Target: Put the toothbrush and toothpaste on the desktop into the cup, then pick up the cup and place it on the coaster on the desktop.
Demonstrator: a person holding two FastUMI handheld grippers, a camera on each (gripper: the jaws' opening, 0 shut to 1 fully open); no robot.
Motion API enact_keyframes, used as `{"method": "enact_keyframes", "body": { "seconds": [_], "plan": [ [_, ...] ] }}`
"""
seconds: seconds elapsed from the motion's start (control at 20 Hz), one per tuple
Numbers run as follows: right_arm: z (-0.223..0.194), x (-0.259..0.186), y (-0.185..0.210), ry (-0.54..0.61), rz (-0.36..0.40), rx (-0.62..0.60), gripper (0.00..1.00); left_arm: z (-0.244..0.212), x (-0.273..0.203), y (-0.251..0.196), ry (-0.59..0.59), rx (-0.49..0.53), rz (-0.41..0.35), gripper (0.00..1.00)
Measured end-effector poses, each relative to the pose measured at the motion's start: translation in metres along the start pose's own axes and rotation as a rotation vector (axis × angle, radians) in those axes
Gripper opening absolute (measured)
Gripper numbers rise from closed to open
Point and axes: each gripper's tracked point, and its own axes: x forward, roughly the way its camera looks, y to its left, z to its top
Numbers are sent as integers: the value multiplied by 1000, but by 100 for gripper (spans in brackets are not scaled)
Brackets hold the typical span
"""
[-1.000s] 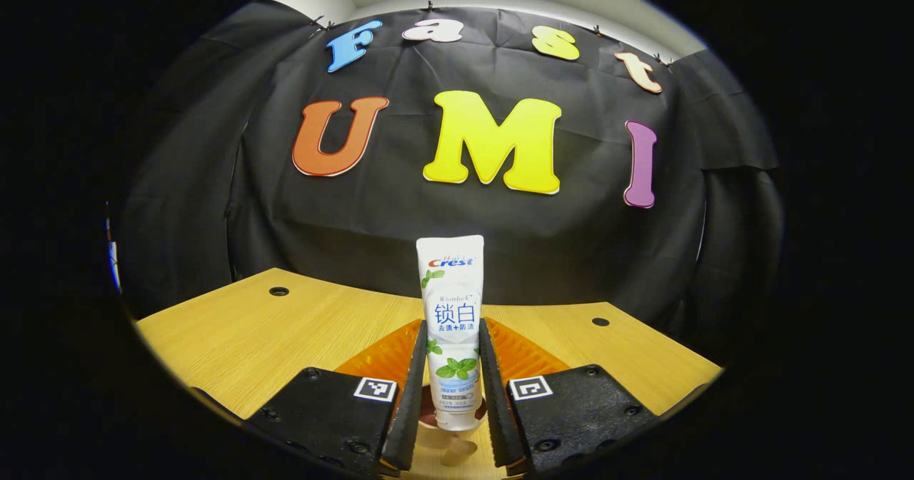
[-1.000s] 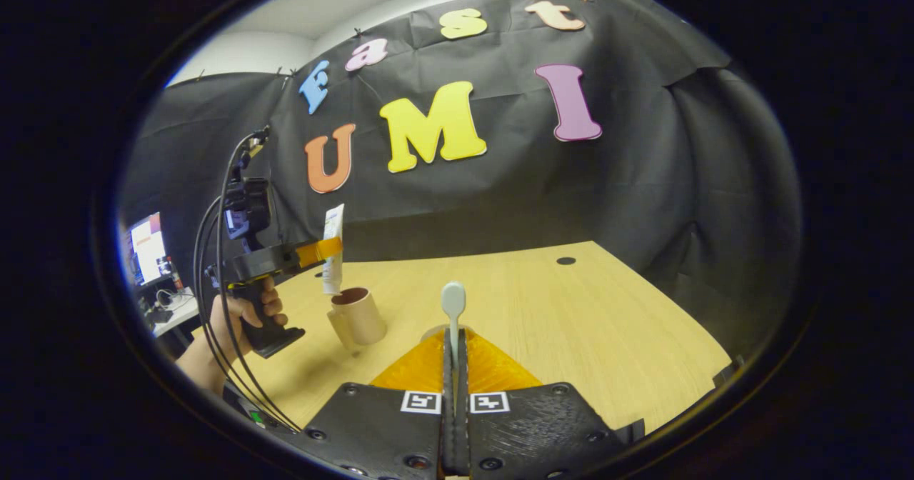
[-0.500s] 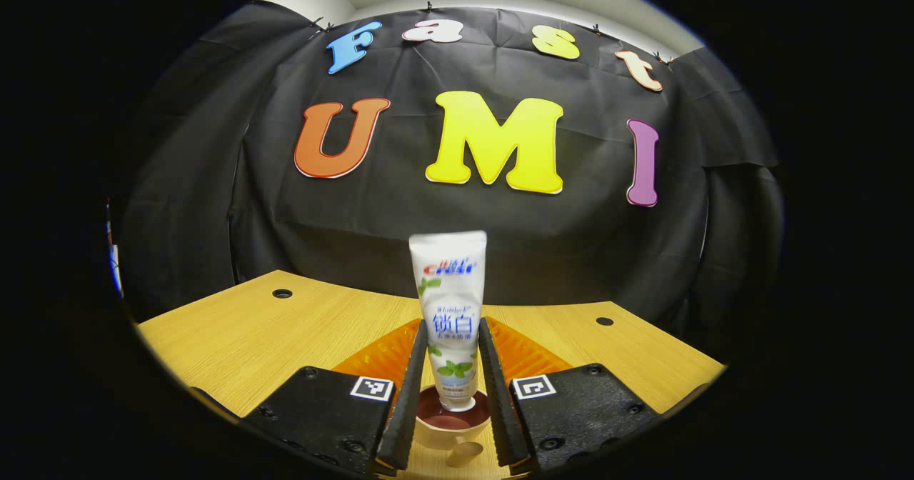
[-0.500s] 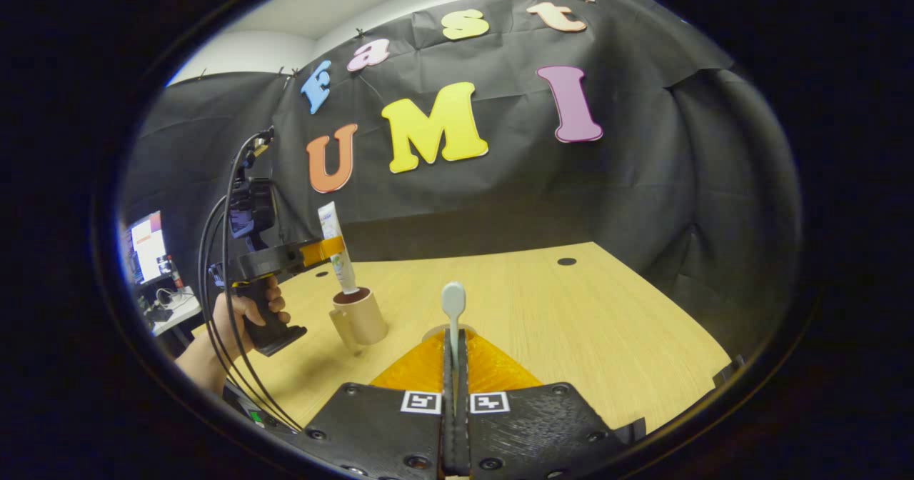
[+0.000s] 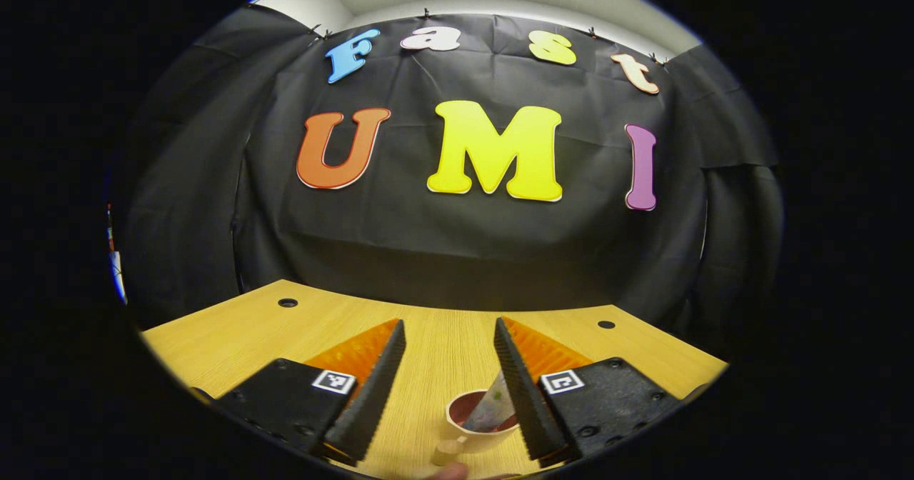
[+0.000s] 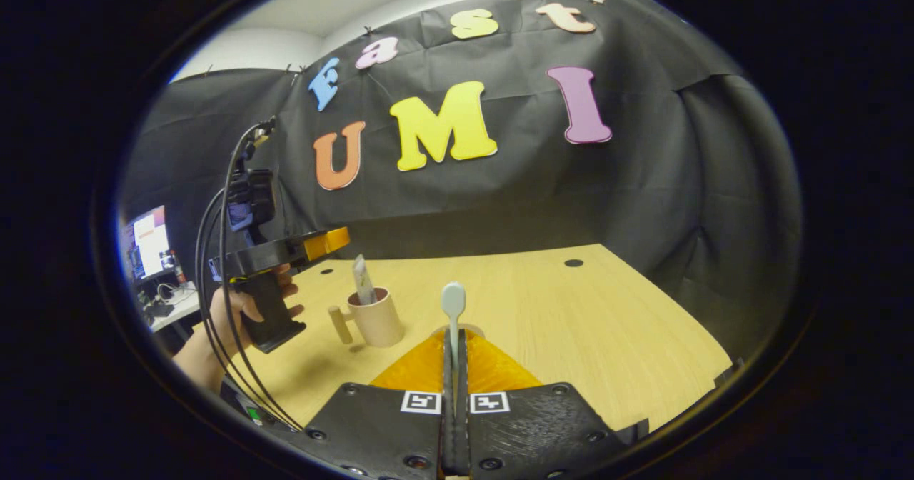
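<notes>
Your left gripper hangs over the wooden surface with its jaws apart and nothing between them. Just below it stands the cup, its peg handle toward you, and the toothpaste leans tilted inside it against the rim. In the right gripper view you can see that cup near the surface's left side, the tube's flat end poking above the rim, with your hand on the left gripper's grip. Your right gripper has its jaws clamped on the toothbrush, which stands upright, head uppermost.
</notes>
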Motion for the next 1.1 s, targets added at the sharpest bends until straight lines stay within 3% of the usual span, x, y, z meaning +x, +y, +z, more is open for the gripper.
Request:
{"method": "enact_keyframes", "body": {
  "seconds": [0.05, 0.1, 0.75, 1.1],
  "plan": [
    [4, 4, 3, -4, 5, -12, 0, 2, -1, 4, -9, -4, 12, 78],
    [7, 7, 7, -10, 16, -24, 2, 7, -5, 5, -21, -13, 14, 99],
    [78, 104, 132, -163, 258, -158, 0, 13, -88, 66, -38, 5, 108, 99],
    [109, 152, 169, -236, 285, -162, 0, -4, -124, 95, -21, 30, 157, 99]
  ]
}}
